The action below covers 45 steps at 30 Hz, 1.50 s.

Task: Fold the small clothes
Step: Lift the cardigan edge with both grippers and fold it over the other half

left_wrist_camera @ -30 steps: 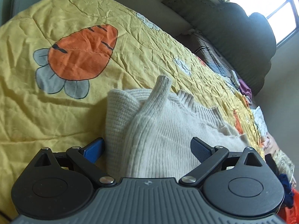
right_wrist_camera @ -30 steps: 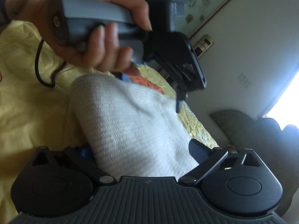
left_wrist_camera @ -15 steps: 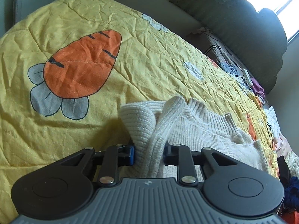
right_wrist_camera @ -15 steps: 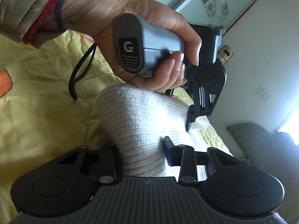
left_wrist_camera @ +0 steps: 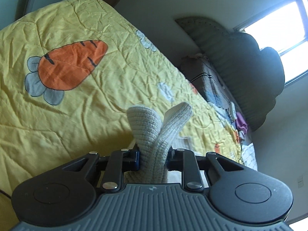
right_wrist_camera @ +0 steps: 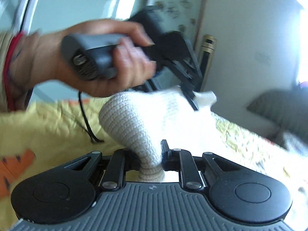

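A cream ribbed knit sweater (left_wrist_camera: 154, 127) is pinched in my left gripper (left_wrist_camera: 153, 156), which is shut on a bunched edge of it and holds it above the yellow quilt (left_wrist_camera: 80, 38). My right gripper (right_wrist_camera: 150, 160) is shut on another bunched part of the same sweater (right_wrist_camera: 134, 119). In the right wrist view the left gripper (right_wrist_camera: 189, 94), held by a hand (right_wrist_camera: 107, 57), grips the sweater's far edge, so the knit is stretched between the two. The view is blurred.
The quilt has an orange carrot print (left_wrist_camera: 71, 65). A dark padded headboard (left_wrist_camera: 250, 63) and a pile of clothes (left_wrist_camera: 221, 88) lie at the far end under a bright window (left_wrist_camera: 284, 38). A black cable (right_wrist_camera: 84, 119) hangs from the hand.
Both grippers, open around the sweater a second ago, have shut on it and lifted it off the quilt. The left gripper has risen and moved across the right wrist view.
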### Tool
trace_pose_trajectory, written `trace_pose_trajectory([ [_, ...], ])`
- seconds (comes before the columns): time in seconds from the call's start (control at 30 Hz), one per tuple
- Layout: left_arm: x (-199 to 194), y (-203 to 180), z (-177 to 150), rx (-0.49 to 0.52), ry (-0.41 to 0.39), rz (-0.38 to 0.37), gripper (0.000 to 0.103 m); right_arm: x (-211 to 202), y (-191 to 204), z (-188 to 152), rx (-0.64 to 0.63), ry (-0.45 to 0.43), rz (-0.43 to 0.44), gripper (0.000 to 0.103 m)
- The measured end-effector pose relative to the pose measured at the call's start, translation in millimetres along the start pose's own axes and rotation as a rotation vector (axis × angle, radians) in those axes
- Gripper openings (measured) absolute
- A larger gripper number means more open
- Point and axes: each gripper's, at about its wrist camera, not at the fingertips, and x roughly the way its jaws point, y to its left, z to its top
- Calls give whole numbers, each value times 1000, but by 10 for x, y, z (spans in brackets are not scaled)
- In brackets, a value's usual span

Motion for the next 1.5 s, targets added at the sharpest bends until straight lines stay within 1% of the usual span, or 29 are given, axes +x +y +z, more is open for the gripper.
trace_pose_trajectory([
  [0.1, -31, -202, -87, -9, -13, -11, 22, -193, -285, -31, 131, -19, 23, 18],
  [0.27, -2, -491, -236, -12, -35, -2, 22, -377, -673, -120, 267, -34, 30, 17],
  [0.43, 52, -784, -379, 27, -53, 20, 22, -553, -948, -246, 356, -56, 27, 16],
  [0.57, 85, -1041, -517, 74, -77, 39, 22, -635, -1062, -320, 397, -78, 19, 16],
  [0.67, 123, -1228, -624, 101, -90, 44, 22, -665, -1113, -402, 416, -98, 12, 16],
  [0.8, 183, -1481, -770, 135, -106, 45, 22, -820, -1257, -480, 441, -124, 0, 16],
  [1.03, 375, -1849, -989, 178, -97, 52, 22, -955, -1419, -581, 489, -158, -31, 16],
  [1.17, 515, -1994, -1102, 195, -85, 67, 22, -1003, -1509, -660, 470, -165, -40, 16],
  [1.33, 691, -2167, -1222, 220, -74, 91, 22, -1103, -1626, -771, 398, -191, -29, 16],
  [1.43, 790, -2267, -1276, 235, -72, 105, 22, -1160, -1705, -830, 399, -207, -27, 16],
  [1.5, 866, -2339, -1323, 247, -72, 118, 22, -1194, -1767, -880, 435, -221, -21, 16],
])
